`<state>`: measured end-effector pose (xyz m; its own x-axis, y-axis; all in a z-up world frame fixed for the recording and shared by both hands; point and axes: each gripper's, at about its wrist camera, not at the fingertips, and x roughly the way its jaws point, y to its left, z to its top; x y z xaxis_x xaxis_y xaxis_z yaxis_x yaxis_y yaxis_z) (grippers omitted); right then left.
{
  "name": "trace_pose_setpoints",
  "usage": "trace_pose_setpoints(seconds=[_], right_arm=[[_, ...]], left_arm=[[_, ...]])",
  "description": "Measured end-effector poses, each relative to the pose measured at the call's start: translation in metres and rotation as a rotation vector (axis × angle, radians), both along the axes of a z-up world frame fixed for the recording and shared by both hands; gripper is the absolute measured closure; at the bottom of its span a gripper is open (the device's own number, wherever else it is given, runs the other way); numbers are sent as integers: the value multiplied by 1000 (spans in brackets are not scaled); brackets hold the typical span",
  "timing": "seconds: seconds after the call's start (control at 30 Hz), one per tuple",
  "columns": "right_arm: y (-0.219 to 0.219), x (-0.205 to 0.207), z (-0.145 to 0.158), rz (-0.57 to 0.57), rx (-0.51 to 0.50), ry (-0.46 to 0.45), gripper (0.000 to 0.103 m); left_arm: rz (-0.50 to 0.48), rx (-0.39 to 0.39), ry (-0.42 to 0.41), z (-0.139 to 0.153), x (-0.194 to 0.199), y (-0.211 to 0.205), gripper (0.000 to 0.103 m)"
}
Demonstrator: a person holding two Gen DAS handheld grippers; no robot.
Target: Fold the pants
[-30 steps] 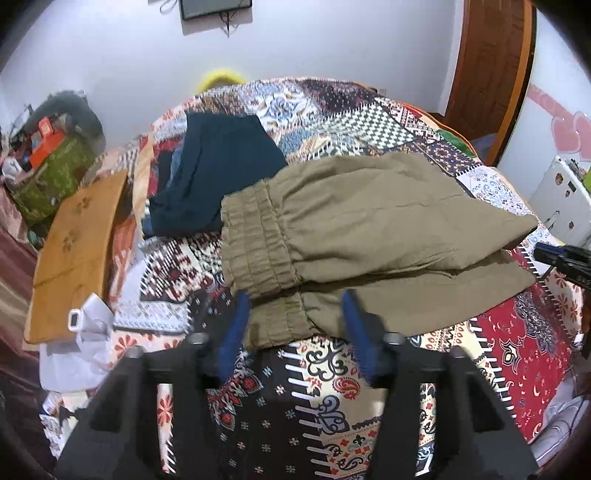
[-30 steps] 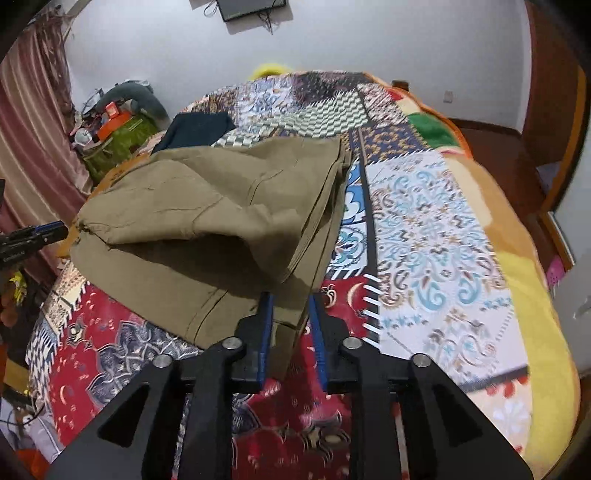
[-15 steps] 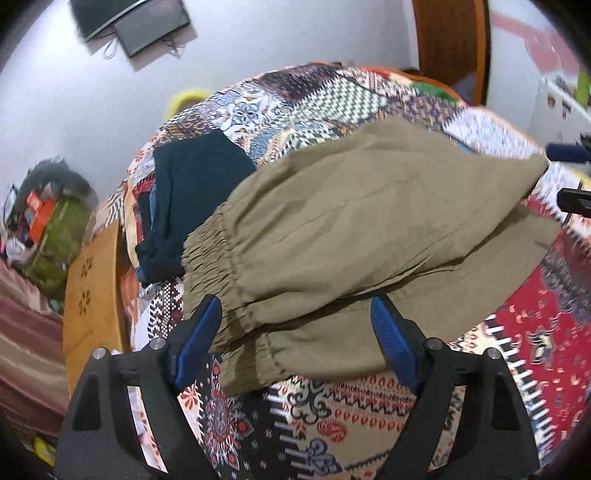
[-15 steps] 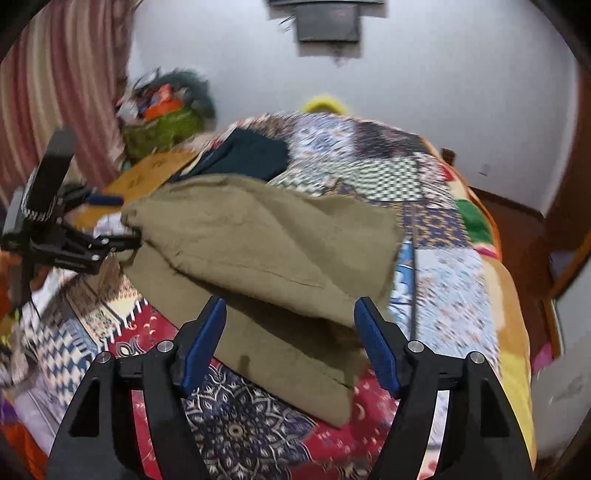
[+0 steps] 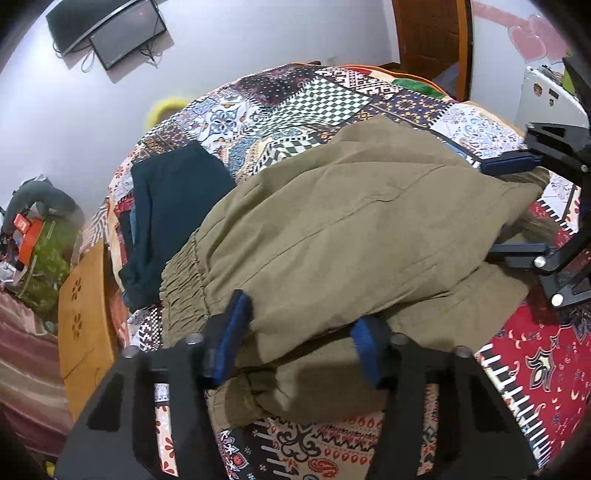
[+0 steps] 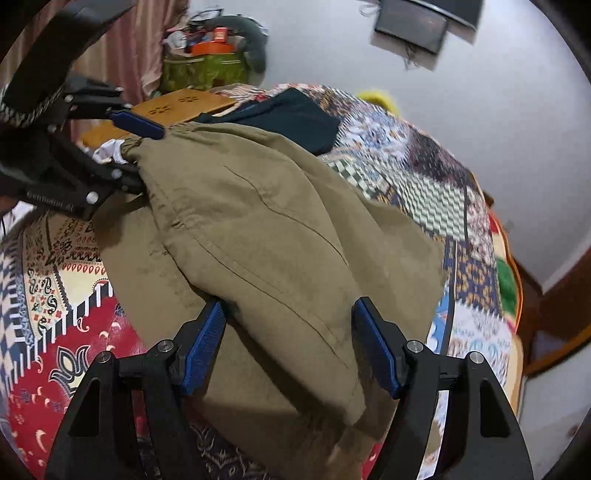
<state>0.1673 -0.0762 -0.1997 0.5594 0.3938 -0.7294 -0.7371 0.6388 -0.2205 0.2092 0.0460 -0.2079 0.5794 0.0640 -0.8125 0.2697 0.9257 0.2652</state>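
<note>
Olive-khaki pants (image 5: 332,236) lie folded over on a patchwork bedspread (image 5: 332,96), elastic waistband at the left in the left wrist view. My left gripper (image 5: 301,336) is open, its blue pads either side of the upper layer's near edge by the waistband. My right gripper (image 6: 291,343) is open around the folded layer (image 6: 266,236) at the leg end. Each gripper shows in the other's view: the right one (image 5: 517,206) at the far right, the left one (image 6: 129,147) at the upper left.
A dark teal folded garment (image 5: 173,218) lies on the bed beyond the waistband. A wooden board (image 5: 83,314) sits at the bed's left edge, with clutter and a green bag (image 5: 40,258) behind. A door (image 5: 428,33) and white appliance (image 5: 546,96) stand at right.
Both grippers have gone from shut or narrow to wide open and moved in over the pants. The upper layer now lies between the jaws at each end.
</note>
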Motion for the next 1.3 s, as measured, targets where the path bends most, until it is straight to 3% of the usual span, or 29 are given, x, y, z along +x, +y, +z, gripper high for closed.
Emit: trace_pose_setpoints(seconds=[0.07, 0.17, 0.23, 0.33, 0.47, 0.67, 0.93, 1.07, 1.2, 1.3], right_arm=[[2, 3, 1, 8, 2, 10, 38], [2, 5, 4, 4, 9, 18, 63], [-3, 5, 8, -5, 34, 25, 82], [-12, 5, 16, -25, 94, 40, 92], [-25, -1, 35, -39, 189, 41, 94], [-33, -20, 60, -25, 232, -12, 95], [-43, -34, 35, -28, 205, 39, 95], [-45, -31, 11, -61, 197, 112, 94], [-48, -35, 0, -96, 198, 152, 91], [-56, -39, 2, -116, 223, 185, 87]], left_arm=[[-9, 1, 0, 1, 0, -3, 65], [-21, -5, 2, 5, -2, -6, 78], [-27, 4, -8, 9, -5, -7, 78], [-37, 19, -20, 15, -11, -7, 80], [-31, 12, -48, 27, -18, -4, 87], [-44, -41, -83, 50, -36, -8, 94], [-47, -128, -19, 35, -54, -11, 93], [6, -209, 70, 12, -53, -3, 86], [48, -263, 85, 10, -60, 7, 78], [69, -285, 73, 16, -69, 16, 60]])
